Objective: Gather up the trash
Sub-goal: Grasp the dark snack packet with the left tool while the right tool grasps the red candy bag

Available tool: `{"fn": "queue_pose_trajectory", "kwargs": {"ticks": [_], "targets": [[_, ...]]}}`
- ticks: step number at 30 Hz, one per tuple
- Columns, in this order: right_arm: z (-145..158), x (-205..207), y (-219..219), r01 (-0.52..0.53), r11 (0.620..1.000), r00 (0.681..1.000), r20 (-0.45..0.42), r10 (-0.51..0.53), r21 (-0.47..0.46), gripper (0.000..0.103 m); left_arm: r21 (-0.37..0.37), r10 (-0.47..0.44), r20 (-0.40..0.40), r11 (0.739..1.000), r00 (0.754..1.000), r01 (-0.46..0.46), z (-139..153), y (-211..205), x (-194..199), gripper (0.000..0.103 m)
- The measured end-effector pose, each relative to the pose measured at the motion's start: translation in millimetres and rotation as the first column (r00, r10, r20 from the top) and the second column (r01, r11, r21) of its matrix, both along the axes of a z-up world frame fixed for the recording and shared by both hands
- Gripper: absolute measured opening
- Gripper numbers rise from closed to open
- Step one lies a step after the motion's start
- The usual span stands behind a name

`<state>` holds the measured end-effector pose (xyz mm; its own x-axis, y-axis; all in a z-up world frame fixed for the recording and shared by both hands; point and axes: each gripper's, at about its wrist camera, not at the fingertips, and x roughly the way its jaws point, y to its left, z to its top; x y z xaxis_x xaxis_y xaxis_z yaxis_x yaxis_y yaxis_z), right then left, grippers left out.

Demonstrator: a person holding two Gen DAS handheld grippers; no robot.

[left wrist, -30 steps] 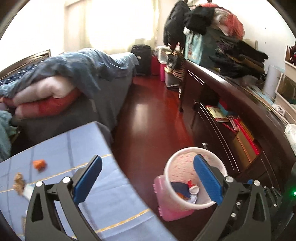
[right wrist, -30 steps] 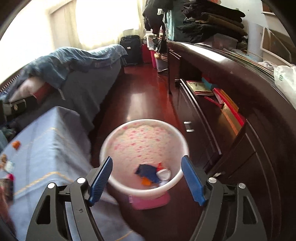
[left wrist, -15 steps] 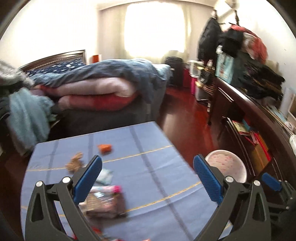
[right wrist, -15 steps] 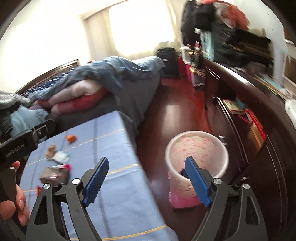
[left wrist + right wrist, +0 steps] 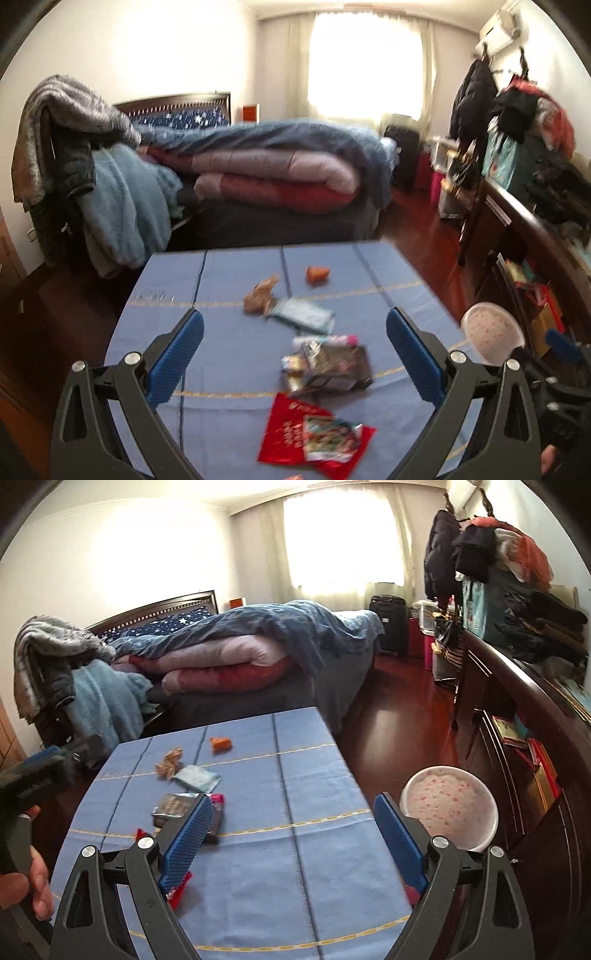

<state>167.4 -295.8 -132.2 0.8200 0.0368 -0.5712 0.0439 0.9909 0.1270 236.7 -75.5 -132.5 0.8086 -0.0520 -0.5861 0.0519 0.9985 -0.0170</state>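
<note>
Five pieces of trash lie on the blue worktop (image 5: 229, 354) before the left tool (image 5: 294, 360), spread and empty: a red packet (image 5: 314, 439) nearest, a dark wrapper (image 5: 332, 365) behind it. The right tool (image 5: 293, 843), just opening further, holds nothing; the bin (image 5: 448, 808) stands right of the worktop.

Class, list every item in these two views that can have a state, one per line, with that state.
Left gripper: open, empty.
Right gripper: open, empty, fingers just widened.
Waste bin: upright on the floor beside the table.
Red wrapper: flat on the tablecloth.
Dark wrapper: crumpled, uncollected.
Orange scrap: lying loose.
</note>
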Motion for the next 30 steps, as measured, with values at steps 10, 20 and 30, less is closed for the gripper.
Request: {"fn": "queue_pose_trajectory", "kwargs": {"ticks": [10, 20, 30], "targets": [[-3.9, 0.0, 0.0, 0.04, 0.998, 0.999, -0.021, -0.041, -0.037, 0.089, 0.068, -0.044, -0.203, 0.996, 0.978, 0.059, -92.3, -39.3, 58.1, 0.099], [-10.8, 10.1, -6.0, 0.053, 0.998, 0.998, -0.041, -0.055, -0.045, 0.089, 0.058, -0.035, -0.244, 0.997, 0.969, 0.05, -123.9, -62.0, 82.7, 0.054], [-14.8, 10.5, 3.4, 0.024, 0.999, 0.998, -0.05, -0.026, -0.045, 0.089, -0.124, -0.045, -0.165, 0.992, 0.985, 0.025, -92.2, -21.7, 64.6, 0.045]]}}
